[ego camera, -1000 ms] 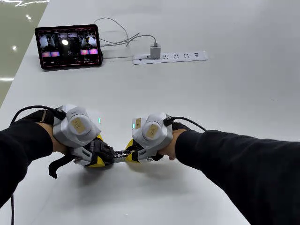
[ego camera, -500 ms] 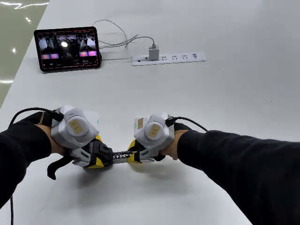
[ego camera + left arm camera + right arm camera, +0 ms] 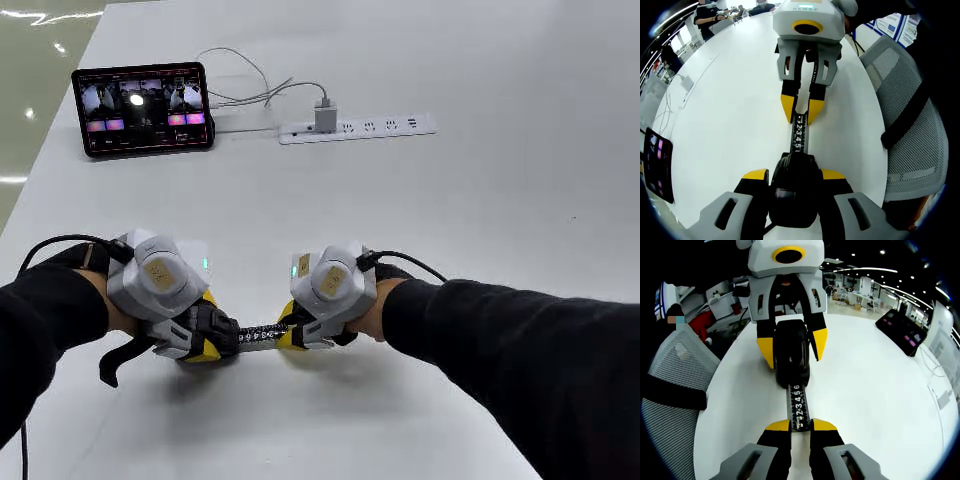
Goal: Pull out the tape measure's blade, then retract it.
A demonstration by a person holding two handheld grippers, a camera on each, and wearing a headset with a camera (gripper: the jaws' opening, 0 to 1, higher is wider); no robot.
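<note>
blade extension: short length out, near the front edge of the workbench (image 3: 450, 200).
left gripper (image 3: 794, 175) jaws clamp the tape measure case (image 3: 792, 352); right gripper (image 3: 800, 426) jaws pinch the blade (image 3: 797, 405) tip. pull straight and level, no twist.

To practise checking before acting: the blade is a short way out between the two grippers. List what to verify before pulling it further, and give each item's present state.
1. Left gripper shut on the tape measure case: ok.
2. Right gripper shut on the blade tip: ok.
3. Blade straight and untwisted between the grippers: ok.
4. Blade lock released: cannot tell.
5. Tablet and power strip well away from the pulling line: ok.
</note>
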